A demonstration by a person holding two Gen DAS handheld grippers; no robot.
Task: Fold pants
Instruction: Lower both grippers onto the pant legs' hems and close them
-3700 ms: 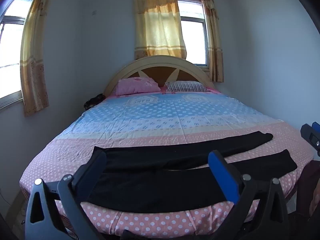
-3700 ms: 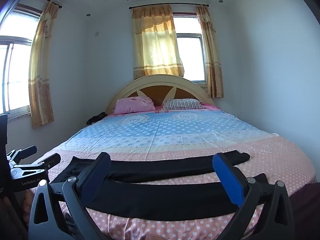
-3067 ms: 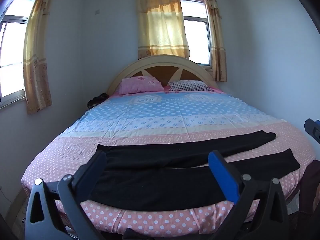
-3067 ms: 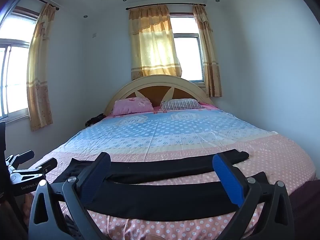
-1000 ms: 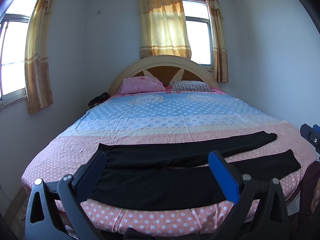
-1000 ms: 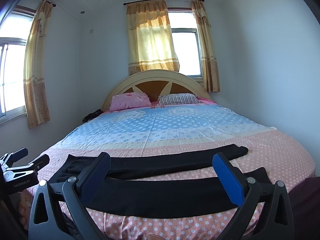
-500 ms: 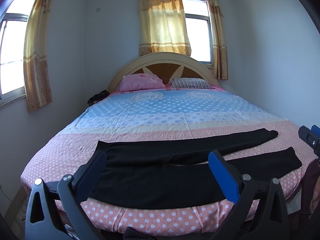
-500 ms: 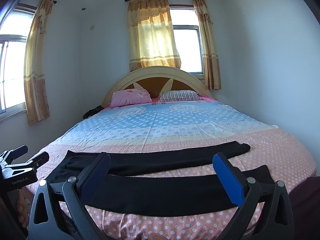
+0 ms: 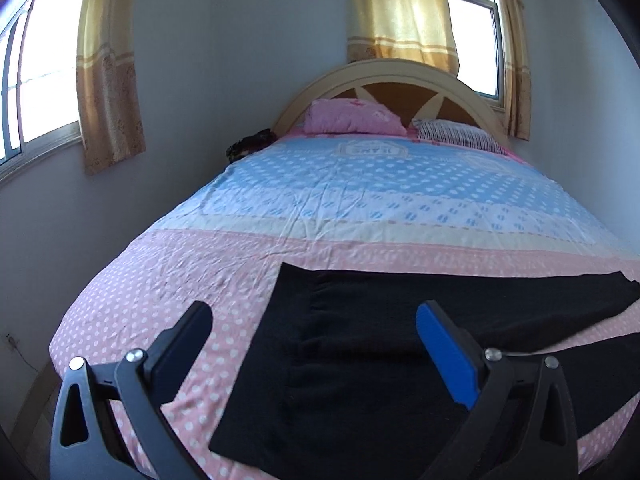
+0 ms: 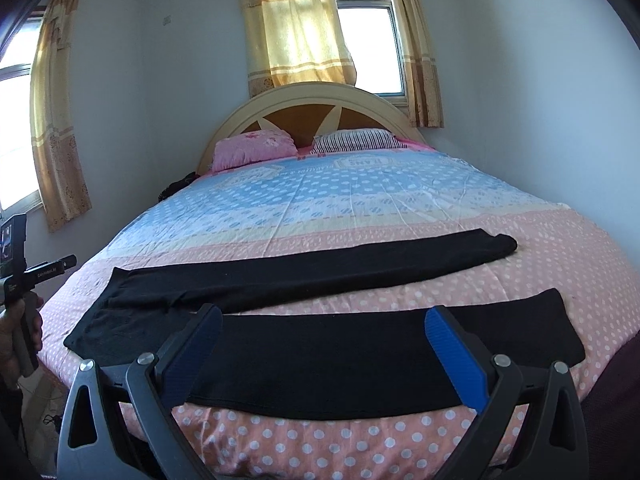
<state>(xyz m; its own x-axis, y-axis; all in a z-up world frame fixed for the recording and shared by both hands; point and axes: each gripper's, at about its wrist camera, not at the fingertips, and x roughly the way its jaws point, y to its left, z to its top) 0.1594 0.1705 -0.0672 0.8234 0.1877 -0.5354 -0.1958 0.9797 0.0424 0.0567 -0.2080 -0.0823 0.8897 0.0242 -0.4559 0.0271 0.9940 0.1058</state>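
Note:
Black pants (image 10: 320, 280) lie flat across the foot of the bed, waist to the left, both legs spread apart toward the right. In the left wrist view the pants (image 9: 380, 360) fill the lower right, waistband edge nearest. My left gripper (image 9: 316, 328) is open and empty, hovering over the waist end; it also shows in the right wrist view (image 10: 36, 276) at the far left, held in a hand. My right gripper (image 10: 324, 332) is open and empty above the near leg.
The bed (image 10: 360, 200) has a pink and blue dotted sheet. A pink pillow (image 10: 252, 148) and a striped pillow (image 10: 356, 138) lie by the arched headboard (image 10: 312, 108). Walls and curtained windows surround the bed. A dark item (image 9: 250, 146) lies beside the bed's far left.
Both grippers have moved closer to the bed and lower. The left gripper has swung left toward the waist end. The pants have not moved.

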